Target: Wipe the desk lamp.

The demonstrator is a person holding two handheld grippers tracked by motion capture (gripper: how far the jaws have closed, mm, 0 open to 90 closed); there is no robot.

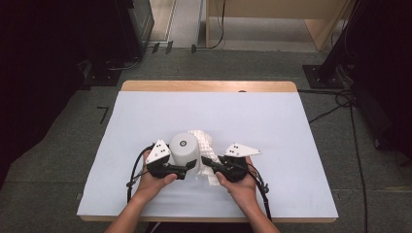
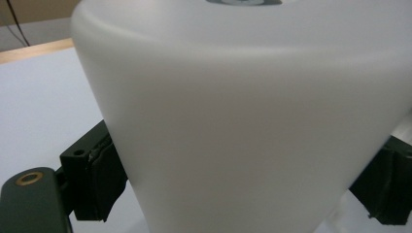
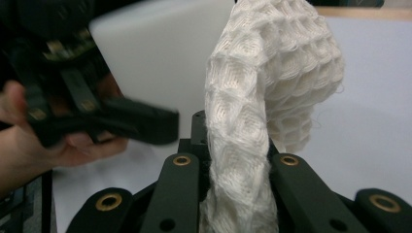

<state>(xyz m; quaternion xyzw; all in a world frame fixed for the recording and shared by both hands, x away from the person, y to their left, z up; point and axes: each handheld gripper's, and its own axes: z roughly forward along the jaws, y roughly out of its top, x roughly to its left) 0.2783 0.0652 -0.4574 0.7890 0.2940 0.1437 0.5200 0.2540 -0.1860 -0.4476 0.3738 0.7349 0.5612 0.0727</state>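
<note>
A white, smooth, round container point(image 1: 184, 148) stands on the pale mat near the front middle, its flat top with a small ring facing up. My left gripper point(image 1: 192, 165) is shut on its lower side; in the left gripper view the container point(image 2: 243, 121) sits between both black pads point(image 2: 97, 179). A white waffle-weave cloth point(image 1: 204, 138) lies against the container's right side. My right gripper point(image 1: 206, 161) is shut on that cloth. In the right gripper view the cloth point(image 3: 262, 97) rises from between the jaws and folds over, with the container point(image 3: 155, 58) behind it.
A pale mat point(image 1: 145, 111) covers the wooden table point(image 1: 209, 86). Black equipment stands point(image 1: 320, 73) and cables point(image 1: 350, 126) are on the floor beyond and to the right. The left hand point(image 3: 29, 145) and its gripper point(image 3: 116, 121) are close to my right jaws.
</note>
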